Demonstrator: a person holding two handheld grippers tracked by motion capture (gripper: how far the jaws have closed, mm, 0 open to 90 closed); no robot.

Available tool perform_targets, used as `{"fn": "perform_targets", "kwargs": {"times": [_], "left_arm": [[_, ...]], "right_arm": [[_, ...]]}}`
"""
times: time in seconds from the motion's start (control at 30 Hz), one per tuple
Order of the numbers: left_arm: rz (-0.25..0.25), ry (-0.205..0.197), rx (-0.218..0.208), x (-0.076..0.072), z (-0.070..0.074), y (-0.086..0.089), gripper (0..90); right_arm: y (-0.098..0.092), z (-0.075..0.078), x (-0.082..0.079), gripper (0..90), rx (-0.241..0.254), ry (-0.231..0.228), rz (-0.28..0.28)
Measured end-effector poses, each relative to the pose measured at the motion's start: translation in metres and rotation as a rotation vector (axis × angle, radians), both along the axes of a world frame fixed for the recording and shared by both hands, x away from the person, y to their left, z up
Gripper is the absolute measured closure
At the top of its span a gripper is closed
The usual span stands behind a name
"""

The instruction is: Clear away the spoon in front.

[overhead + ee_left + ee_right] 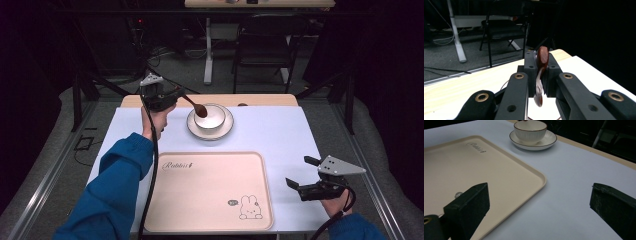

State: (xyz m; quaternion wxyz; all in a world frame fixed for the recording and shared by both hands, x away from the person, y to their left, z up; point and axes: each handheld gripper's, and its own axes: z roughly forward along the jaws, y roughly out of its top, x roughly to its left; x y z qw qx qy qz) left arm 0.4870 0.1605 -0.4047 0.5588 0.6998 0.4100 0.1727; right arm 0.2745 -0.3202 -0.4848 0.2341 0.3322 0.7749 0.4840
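1. Left gripper [176, 95] was near the far left of the table [295, 135], held by a hand [156, 119] in a blue sleeve [117, 185].
2. Its jaws were shut on the handle of a brown spoon [195, 106]; in the left gripper view the spoon [541, 58] stood edge-on between the closed jaws, handle running down toward the camera.
3. The spoon's bowl hung over the near-left rim of the cup [210, 116], just above it; contact with the cup could not be told.
4. The cup sat on a saucer [224, 131] toward the far edge of the table, about mid-width. In the right gripper view the cup [530, 131] and saucer [549, 141] showed white with a dark rim line.
5. A beige tray [210, 190] lay along the near edge, centred, with script at its far-left corner and a rabbit drawing [249, 207] at its near-right corner.
6. Right gripper [303, 175] was at the near right corner of the table, just right of the tray, jaws wide open, holding nothing.
7. The right gripper view looked across the tray [474, 172] corner toward the cup.
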Motion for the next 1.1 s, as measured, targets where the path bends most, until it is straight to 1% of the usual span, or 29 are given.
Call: {"fn": "perform_targets", "kwargs": {"times": [0.13, 0.37, 0.5, 0.6, 0.73, 0.9, 0.93, 1.1], "left_arm": [[-0.012, -0.002, 0.003, -0.003, 0.004, 0.004, 83.7], [-0.033, 0.008, 0.004, -0.007, 0.012, 0.011, 83.8], [-0.050, 0.011, 0.011, -0.013, 0.019, 0.016, 83.8], [-0.057, 0.010, 0.009, -0.016, 0.022, 0.019, 83.8], [-0.074, 0.016, 0.017, -0.021, 0.027, 0.028, 83.8], [-0.082, 0.022, 0.015, -0.026, 0.030, 0.035, 83.8], [-0.090, 0.026, 0.015, -0.028, 0.031, 0.039, 83.8], [-0.111, 0.035, 0.030, -0.035, 0.034, 0.048, 83.8]], "right_arm": [[0.000, 0.000, 0.000, 2.1, -0.001, 0.000, 0.000], [0.000, 0.000, 0.000, 2.1, -0.002, 0.001, -0.001], [0.000, 0.000, 0.000, 2.1, -0.002, -0.001, 0.000], [0.000, 0.000, 0.000, 2.1, -0.002, -0.002, 0.000], [0.000, 0.000, 0.000, 2.1, -0.002, -0.002, 0.000], [0.001, 0.000, 0.000, 2.1, -0.005, -0.002, 0.000], [0.001, 0.000, 0.000, 2.1, -0.005, -0.002, -0.001], [0.001, 0.000, 0.000, 2.1, -0.006, -0.003, -0.002]]}}
